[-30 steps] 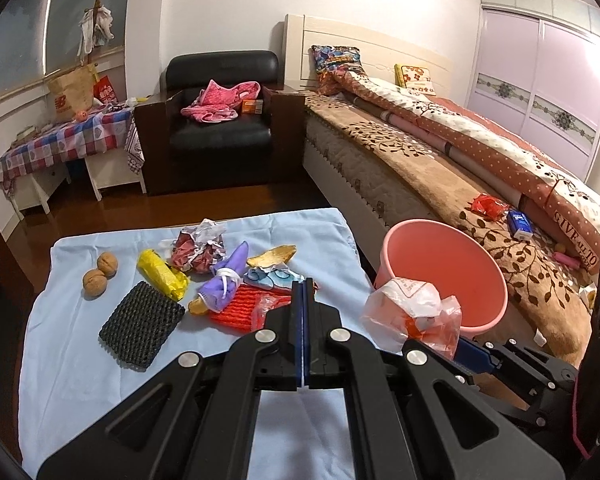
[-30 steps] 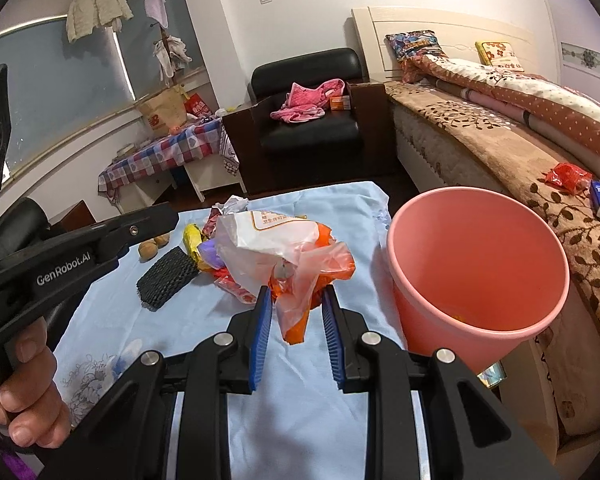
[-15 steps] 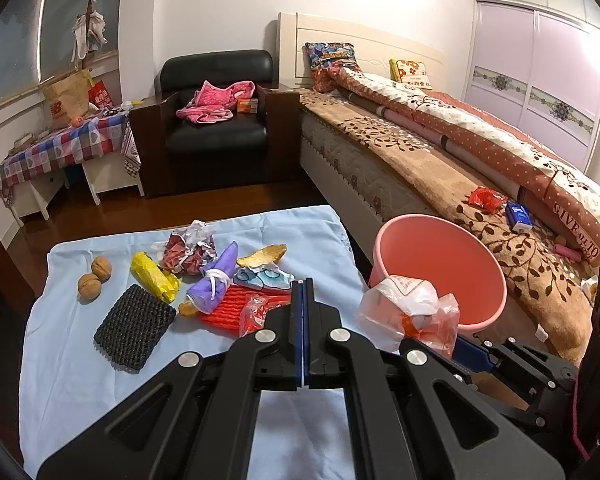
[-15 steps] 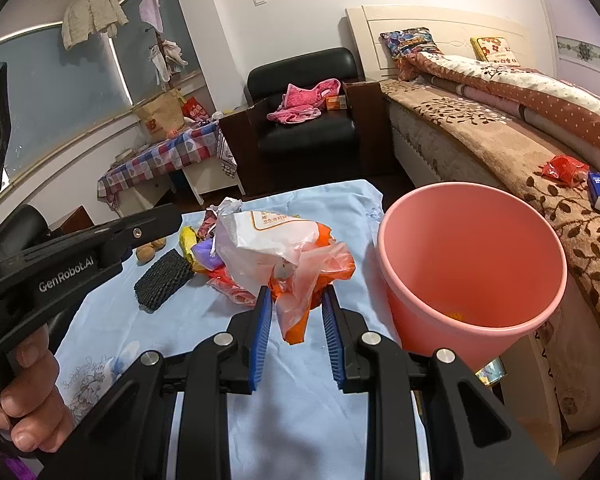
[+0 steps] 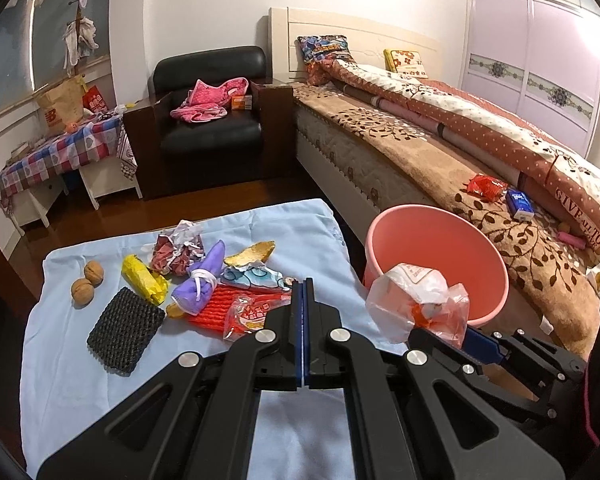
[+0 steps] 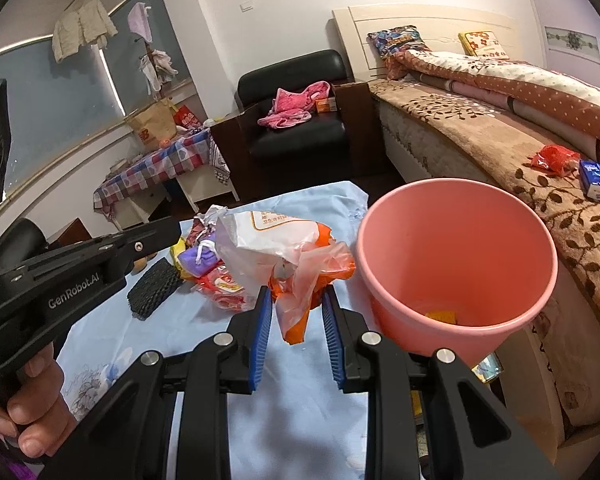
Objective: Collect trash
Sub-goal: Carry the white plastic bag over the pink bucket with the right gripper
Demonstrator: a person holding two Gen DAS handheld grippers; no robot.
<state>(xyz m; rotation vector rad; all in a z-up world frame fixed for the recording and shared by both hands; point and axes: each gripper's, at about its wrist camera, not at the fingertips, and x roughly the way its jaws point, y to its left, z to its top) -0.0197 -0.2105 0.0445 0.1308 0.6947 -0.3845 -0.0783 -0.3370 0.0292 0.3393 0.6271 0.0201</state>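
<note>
Closer now, pink bucket (image 6: 456, 264) rims beside right gripper (image 6: 296, 316) pinching plastic bag (image 6: 284, 256); left gripper (image 5: 302, 300) closed, empty.

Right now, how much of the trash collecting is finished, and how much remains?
Done: one yellow scrap already lies in the pink bucket. In hand: the right claw grips a crumpled plastic bag beside the bucket's rim, not yet over it. The left claw is shut and empty. Left: the wrappers piled on the blue cloth, plus a black mesh pad and two walnuts.
</note>
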